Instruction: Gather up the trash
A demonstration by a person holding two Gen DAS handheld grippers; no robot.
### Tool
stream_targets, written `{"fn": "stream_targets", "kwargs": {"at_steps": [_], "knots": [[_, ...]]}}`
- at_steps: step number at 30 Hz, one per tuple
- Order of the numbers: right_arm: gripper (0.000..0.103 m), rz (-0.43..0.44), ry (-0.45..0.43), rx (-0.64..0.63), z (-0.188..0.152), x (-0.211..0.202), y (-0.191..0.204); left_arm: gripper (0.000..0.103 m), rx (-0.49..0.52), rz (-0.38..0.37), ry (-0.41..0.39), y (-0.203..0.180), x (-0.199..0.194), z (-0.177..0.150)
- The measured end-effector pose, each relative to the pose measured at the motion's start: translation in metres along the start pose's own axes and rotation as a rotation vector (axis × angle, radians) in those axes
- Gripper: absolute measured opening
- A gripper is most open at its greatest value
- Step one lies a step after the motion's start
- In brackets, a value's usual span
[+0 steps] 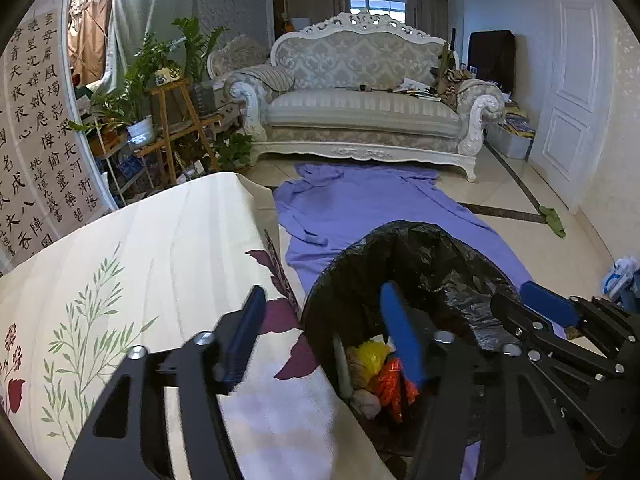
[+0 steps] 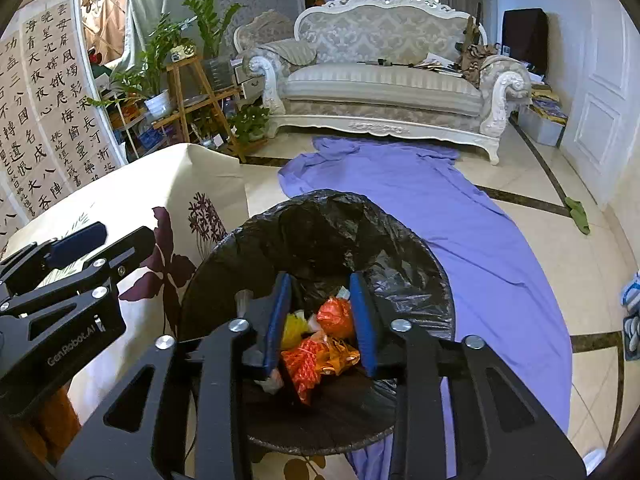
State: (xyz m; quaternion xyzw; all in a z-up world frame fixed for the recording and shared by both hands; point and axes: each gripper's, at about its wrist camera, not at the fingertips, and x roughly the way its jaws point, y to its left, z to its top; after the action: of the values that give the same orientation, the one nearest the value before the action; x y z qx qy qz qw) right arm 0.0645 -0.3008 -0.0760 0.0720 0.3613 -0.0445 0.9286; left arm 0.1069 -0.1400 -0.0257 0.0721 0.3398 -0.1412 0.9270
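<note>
Trash [image 2: 320, 344] is seen lying at the bottom of a bin [image 2: 400, 280] lined with a black bag: orange wrappers, a yellow piece and some pale scraps, heaped together. The bin is set on the tiled floor, partly on a purple sheet [image 2: 460, 216] that is spread out toward a white carved sofa [image 2: 384, 80], and just beside a table covered with a cream flowered cloth [image 1: 160, 248].

The right gripper [image 2: 322, 320] is held over the mouth of the bin, pointed down into it. Its blue pads [image 2: 364, 320] are parted with a gap between them; the trash is seen through that gap, lower down in the bin, and nothing is pressed between the pads.

The left gripper [image 1: 320, 332] is held at the bin's edge nearest the table. Its jaws are spread wide: one blue pad [image 1: 244, 336] is seen over the flowered cloth, the other over the inside of the bin. Nothing is held between them. In the right wrist view this gripper is seen at the left, over the cloth.

Potted plants [image 1: 148, 76] on a wooden stand and a hanging sheet of calligraphy [image 1: 36, 128] are seen at the left of the room.
</note>
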Motion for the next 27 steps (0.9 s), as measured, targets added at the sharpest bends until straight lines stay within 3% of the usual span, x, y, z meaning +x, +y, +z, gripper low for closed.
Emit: {"fn": "stream_targets", "kwargs": {"at_steps": [3,14,27], "knots": [[0.041,-0.005,-0.007,0.002,-0.002,-0.005,0.000,0.071,-0.004,0.009,-0.009,0.001,-0.003,-0.001],[0.058,-0.019,-0.041,0.008,-0.012,-0.031,0.003,0.078,-0.035,0.035,-0.026,0.012,-0.029,-0.013],[0.061,-0.019,-0.073,-0.010,-0.026,-0.064,0.016,0.081,-0.073,0.074,-0.045,0.028,-0.067,-0.035]]}}
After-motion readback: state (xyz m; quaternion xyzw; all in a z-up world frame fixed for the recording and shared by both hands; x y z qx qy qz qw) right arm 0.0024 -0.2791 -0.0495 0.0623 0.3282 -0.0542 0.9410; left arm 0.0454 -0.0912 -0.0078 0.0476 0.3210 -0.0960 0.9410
